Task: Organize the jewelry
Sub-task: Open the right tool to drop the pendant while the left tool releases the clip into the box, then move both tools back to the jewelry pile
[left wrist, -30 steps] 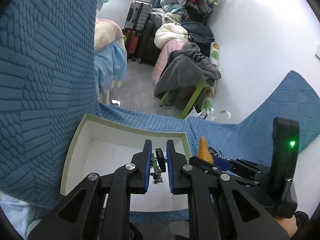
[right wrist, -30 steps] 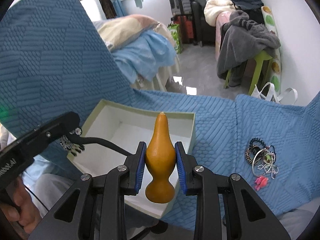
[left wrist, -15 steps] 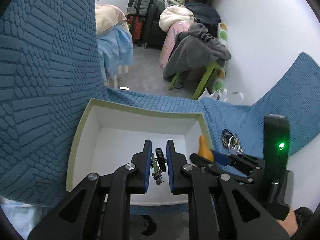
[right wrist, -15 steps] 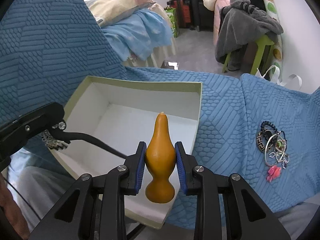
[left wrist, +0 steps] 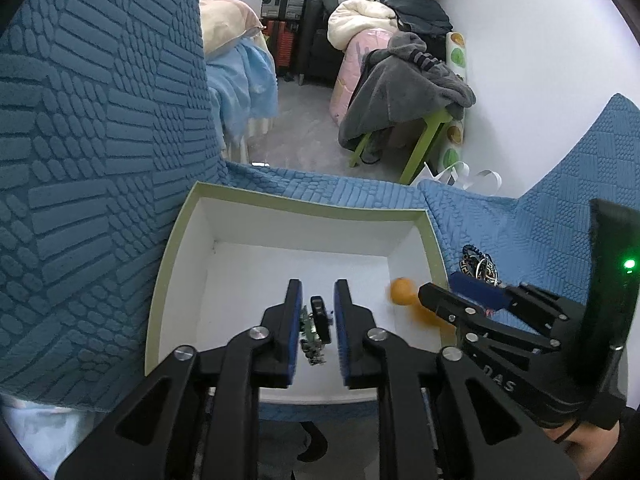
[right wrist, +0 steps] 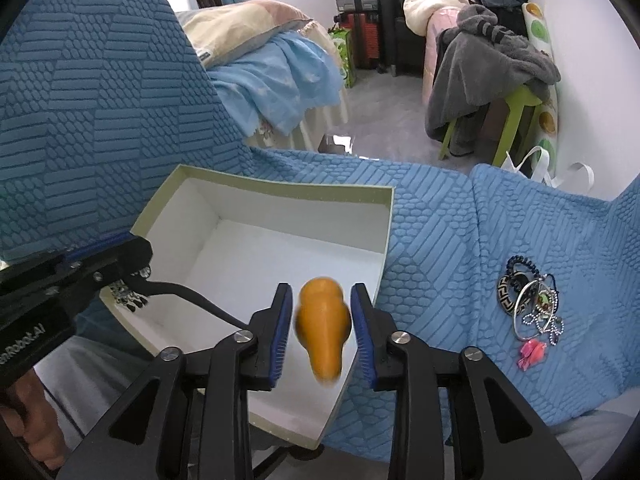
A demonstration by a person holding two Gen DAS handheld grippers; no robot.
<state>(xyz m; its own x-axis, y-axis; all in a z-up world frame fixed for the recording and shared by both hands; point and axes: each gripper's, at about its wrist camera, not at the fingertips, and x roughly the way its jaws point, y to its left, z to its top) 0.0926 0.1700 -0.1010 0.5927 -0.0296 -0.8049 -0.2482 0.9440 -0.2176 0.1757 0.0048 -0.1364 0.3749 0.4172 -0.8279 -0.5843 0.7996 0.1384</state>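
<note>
An open white box with a pale green rim [left wrist: 304,204] [right wrist: 280,186] lies on the blue quilted cover. My left gripper [left wrist: 318,285] hangs over the box floor with its jaws opening. A black clip with green beads [left wrist: 316,326] is still between them, against the left pad, with a thin gap on its right. In the right wrist view this piece [right wrist: 128,298] dangles under the left gripper [right wrist: 136,264]. My right gripper [right wrist: 321,288] is opening too. The orange gourd-shaped piece [right wrist: 322,328] [left wrist: 400,292] is blurred and tipped between its pads, free of both, above the box's near right corner.
A small heap of bangles, bead chains and a pink piece [right wrist: 528,304] [left wrist: 480,266] lies on the cover right of the box. The cover rises steeply on the left [left wrist: 92,120]. Beyond are floor, a bed and a green stool under grey clothes [right wrist: 492,64].
Both pairs of jaws have spread. The orange gourd stood upright in the right gripper's grip; now it has come loose and tips downward. The clip still hangs between the left jaws.
</note>
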